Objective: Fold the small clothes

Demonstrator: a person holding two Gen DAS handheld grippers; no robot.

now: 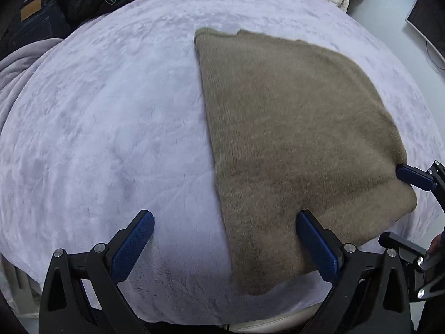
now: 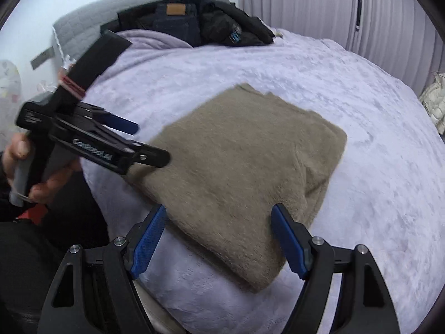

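Folded garment (image 2: 242, 167) lies beneath both spread tongs (image 2: 219, 239)

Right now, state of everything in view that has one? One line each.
taupe fuzzy garment: folded into a flat stack, lying on the bed, not gripped.
left gripper: jaws open, empty, straddling the garment's near left edge.
right gripper: jaws open, empty, over the garment's near corner.
lavender blanket: spread over the bed, lightly rumpled.
dark jeans: folded, at the head of the bed.
black jacket: crumpled beside the jeans.
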